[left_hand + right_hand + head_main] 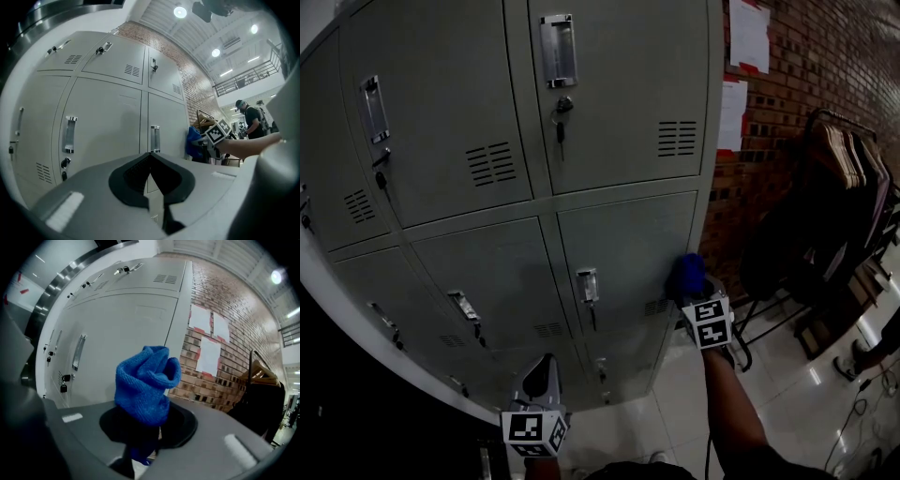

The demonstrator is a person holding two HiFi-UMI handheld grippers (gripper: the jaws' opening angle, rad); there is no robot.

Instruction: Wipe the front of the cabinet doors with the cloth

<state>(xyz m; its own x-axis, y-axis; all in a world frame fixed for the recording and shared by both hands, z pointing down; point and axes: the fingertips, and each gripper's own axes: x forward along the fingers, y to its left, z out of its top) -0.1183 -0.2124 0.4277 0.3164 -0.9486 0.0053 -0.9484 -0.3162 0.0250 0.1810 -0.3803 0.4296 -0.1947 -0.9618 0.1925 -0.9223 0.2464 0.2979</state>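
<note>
Head view: set high, facing steeply down the front of the locker cabinet (487, 141). The doors fill the frame's left; tiled floor (787, 403) lies lower right. Left tool (538, 373) and right tool (689, 279) show near the bottom edge.

Left gripper view: low, angled up along its own jaws at the cabinet doors, fairly near, ceiling lights (180, 11) above. It catches the right tool at the cabinet's right edge.

Right gripper view: close to the cabinet's right edge, tilted up. Blue cloth (147, 385) fills the centre foreground, brick wall (220, 366) right of the cabinet.

Shared: cabinet doors in all three; brick wall and clothes rack (848, 169) in head and right gripper views.
</note>
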